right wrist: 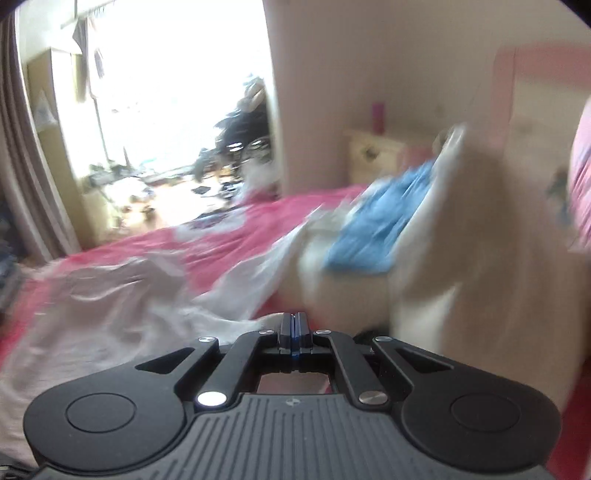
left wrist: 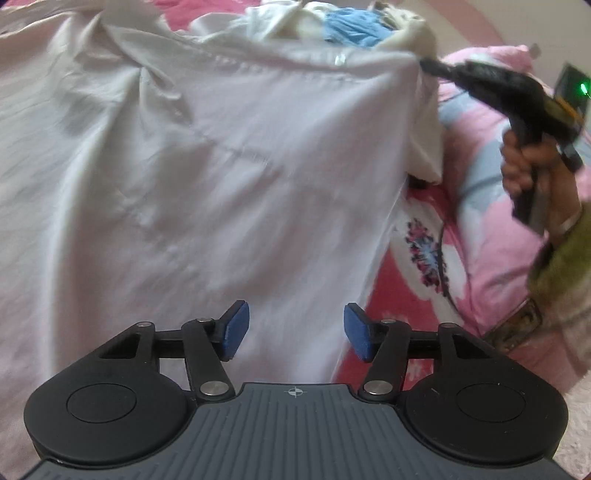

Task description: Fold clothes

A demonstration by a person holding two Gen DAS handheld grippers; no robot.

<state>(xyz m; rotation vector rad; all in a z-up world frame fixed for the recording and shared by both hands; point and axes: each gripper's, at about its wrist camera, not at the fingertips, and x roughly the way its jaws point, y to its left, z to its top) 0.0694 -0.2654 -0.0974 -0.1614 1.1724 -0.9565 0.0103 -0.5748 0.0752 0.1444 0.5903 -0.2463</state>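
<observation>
A pale pink-white garment [left wrist: 207, 177] lies spread over the bed and fills most of the left wrist view. My left gripper [left wrist: 295, 330] is open just above its near part, blue pads [left wrist: 236, 325] apart, holding nothing. My right gripper [left wrist: 428, 65] shows at the upper right of the left wrist view, shut on the garment's far right corner and lifting it. In the blurred right wrist view the right gripper [right wrist: 294, 325] has its jaws pressed together at the edge of the white cloth [right wrist: 122, 295].
A pile of white and blue clothes [left wrist: 347, 26] lies behind the garment; it also shows in the right wrist view [right wrist: 384, 221]. The bed has a pink floral sheet [left wrist: 424, 258] and a pink pillow [left wrist: 491, 184]. A bright doorway [right wrist: 173, 110] and a bedside cabinet [right wrist: 373, 155] stand beyond.
</observation>
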